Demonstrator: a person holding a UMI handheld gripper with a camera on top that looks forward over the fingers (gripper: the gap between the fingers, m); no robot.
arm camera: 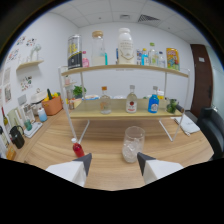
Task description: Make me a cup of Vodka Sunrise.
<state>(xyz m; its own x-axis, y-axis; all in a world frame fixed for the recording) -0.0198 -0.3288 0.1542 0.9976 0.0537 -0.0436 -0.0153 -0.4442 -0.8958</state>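
Note:
My gripper is open, its two dark fingertips spread over the wooden table with nothing between them. Just ahead, slightly toward the right finger, stands a clear glass with ice in its bottom. Ahead of the left finger sits a small red bottle with a pale cap. On the lower shelf beyond stand an amber bottle, a clear bottle with a red label and a blue bottle.
A two-tier wooden shelf rack holds tall bottles and cartons on its top shelf. An orange basket and jars sit at the left, a small plant on the lower shelf. A dark chair stands at the right.

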